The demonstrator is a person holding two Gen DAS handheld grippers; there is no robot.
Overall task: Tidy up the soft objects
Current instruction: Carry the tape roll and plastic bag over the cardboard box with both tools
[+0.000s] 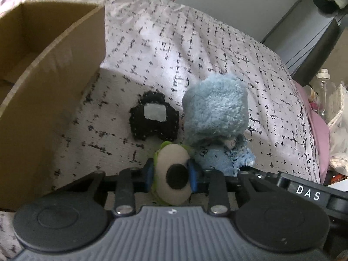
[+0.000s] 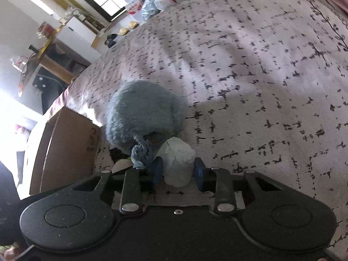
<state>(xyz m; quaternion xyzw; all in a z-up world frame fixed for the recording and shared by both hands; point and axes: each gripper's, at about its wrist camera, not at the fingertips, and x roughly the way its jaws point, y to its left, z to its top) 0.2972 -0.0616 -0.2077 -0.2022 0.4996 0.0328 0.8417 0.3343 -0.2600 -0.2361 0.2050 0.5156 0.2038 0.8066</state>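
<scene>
In the left wrist view my left gripper is shut on a green one-eyed plush with a cream face and black pupil. Just beyond lie a black plush with a grey visor and a fluffy blue plush on the bed. An open cardboard box stands to the left. In the right wrist view my right gripper has its blue pads on both sides of a white soft roll, closed on it. The blue plush lies just beyond, with the box at left.
The patterned white bedspread covers the bed. A pink sheet edge, bottles and bags sit off the bed's right side. Room furniture and shelves lie beyond the bed in the right wrist view.
</scene>
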